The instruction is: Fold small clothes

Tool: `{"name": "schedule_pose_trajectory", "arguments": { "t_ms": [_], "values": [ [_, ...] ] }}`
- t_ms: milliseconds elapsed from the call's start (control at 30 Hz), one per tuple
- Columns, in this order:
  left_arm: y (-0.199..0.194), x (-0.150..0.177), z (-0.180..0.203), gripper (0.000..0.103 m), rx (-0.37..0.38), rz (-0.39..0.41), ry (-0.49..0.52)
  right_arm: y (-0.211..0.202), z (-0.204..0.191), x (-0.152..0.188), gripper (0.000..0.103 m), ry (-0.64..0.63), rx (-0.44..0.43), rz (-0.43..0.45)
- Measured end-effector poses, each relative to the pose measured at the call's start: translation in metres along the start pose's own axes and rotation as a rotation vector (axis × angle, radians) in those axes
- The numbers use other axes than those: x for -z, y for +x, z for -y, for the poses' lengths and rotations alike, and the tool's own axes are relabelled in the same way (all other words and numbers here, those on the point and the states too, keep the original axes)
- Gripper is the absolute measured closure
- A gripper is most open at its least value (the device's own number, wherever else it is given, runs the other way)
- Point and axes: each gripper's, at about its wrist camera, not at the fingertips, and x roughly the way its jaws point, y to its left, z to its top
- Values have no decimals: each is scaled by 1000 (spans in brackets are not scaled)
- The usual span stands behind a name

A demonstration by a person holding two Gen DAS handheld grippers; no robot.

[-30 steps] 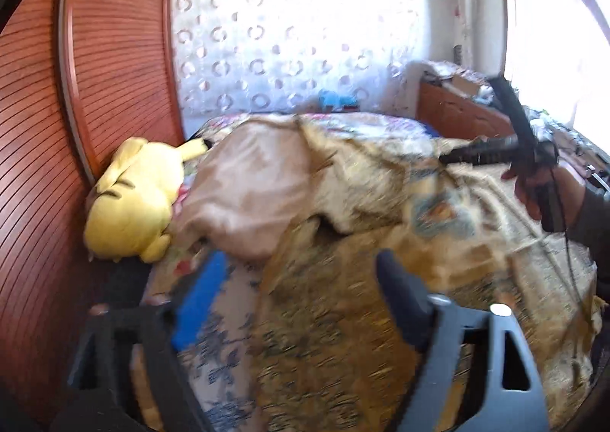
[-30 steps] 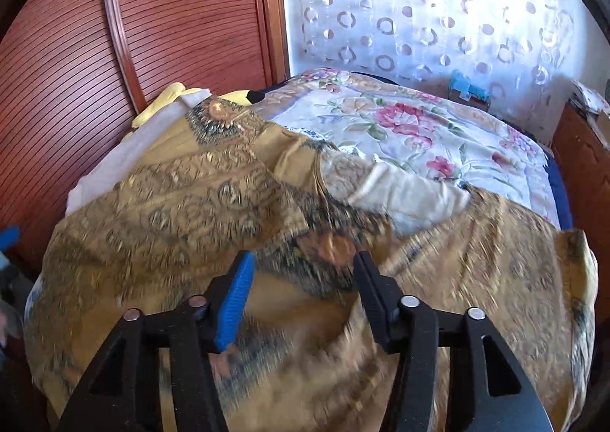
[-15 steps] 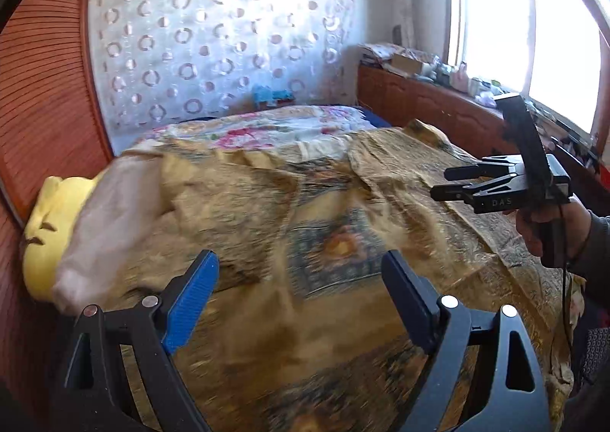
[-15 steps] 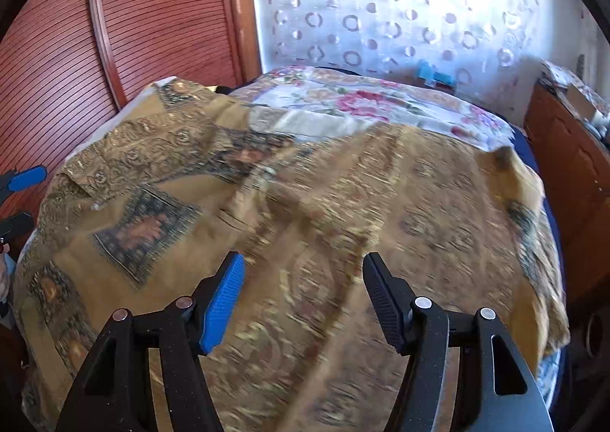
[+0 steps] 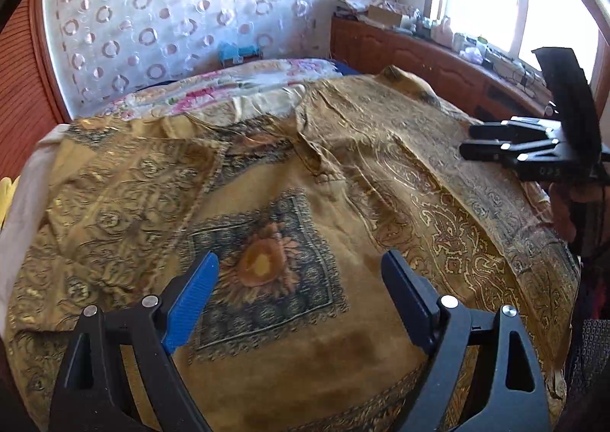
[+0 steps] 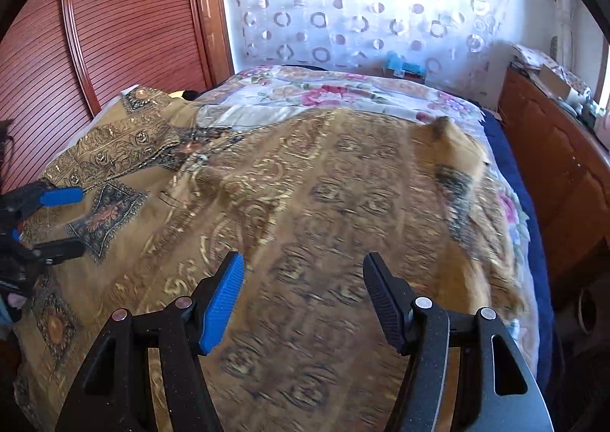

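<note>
A large golden-brown patterned cloth lies spread over the bed, with dark flower squares and paisley bands; it fills the right wrist view too. My left gripper is open and empty, just above the cloth near a flower square. My right gripper is open and empty above the cloth's paisley part. The right gripper also shows at the right edge of the left wrist view, and the left gripper at the left edge of the right wrist view.
A floral bedspread lies under the cloth toward the far end. A red-brown slatted wardrobe stands on the left. A wooden dresser with clutter runs along the right under a bright window. A white patterned curtain hangs behind.
The cloth has been spread flat over the bed, covering the pale lining seen before. Both views swung right; the yellow plush toy has slid almost out of sight. Both grippers stayed open.
</note>
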Motion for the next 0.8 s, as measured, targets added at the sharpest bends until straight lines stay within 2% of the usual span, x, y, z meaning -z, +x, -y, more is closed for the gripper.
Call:
{"name": "schedule_pose_trajectory", "arguments": {
  "t_ms": [267, 367, 467, 633, 800],
  "values": [
    [26, -5, 21, 15, 15, -52, 33, -36, 65, 16, 36, 98, 87, 8],
    [31, -4, 26, 15, -1, -79, 48, -45, 92, 21, 36, 150, 113, 5],
    [31, -4, 28, 12, -4, -86, 57, -49, 112, 23, 36, 212, 129, 0],
    [35, -4, 30, 1, -3, -100, 63, -40, 143, 29, 36, 358, 105, -30],
    [35, -4, 29, 1, -4, -102, 62, -26, 155, 27, 36, 428, 94, -66]
  ]
}}
